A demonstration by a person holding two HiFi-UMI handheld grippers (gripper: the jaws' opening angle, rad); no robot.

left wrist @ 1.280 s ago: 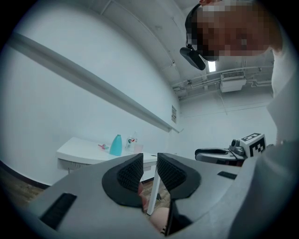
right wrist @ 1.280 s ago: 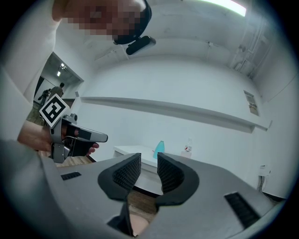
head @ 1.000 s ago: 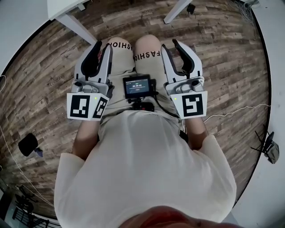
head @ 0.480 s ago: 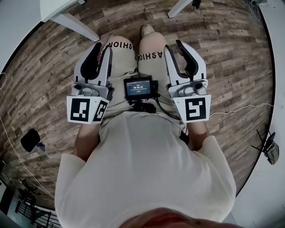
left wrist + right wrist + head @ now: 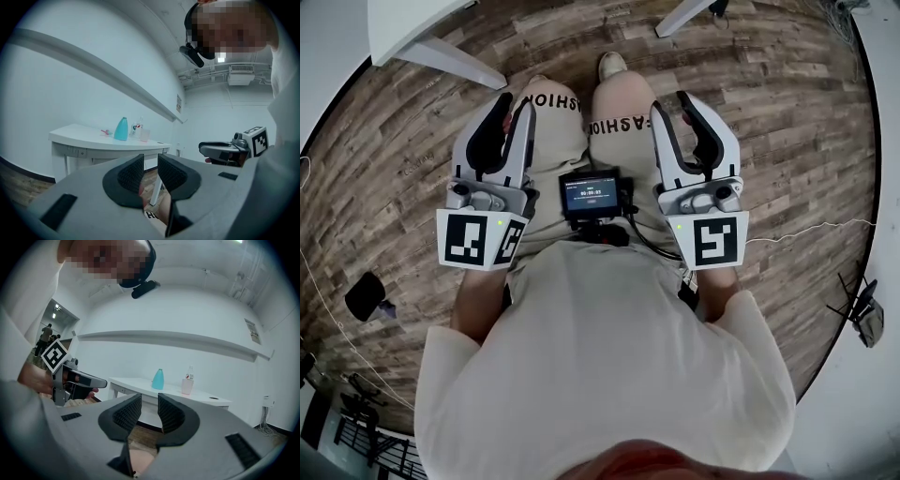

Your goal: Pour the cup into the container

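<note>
Cup (image 5: 187, 386): upright on white table (image 5: 131, 382), mouth up, long axis vertical, just beside clear bottle (image 5: 190, 372), near teal container (image 5: 158, 379). Looks light and thin-walled, probably crushable and prone to slosh, so grip mid-wall, gently. Left gripper (image 5: 514, 103) and right gripper (image 5: 670, 101) are well apart from it over the person's lap, jaws drawn together, nothing between.
</note>
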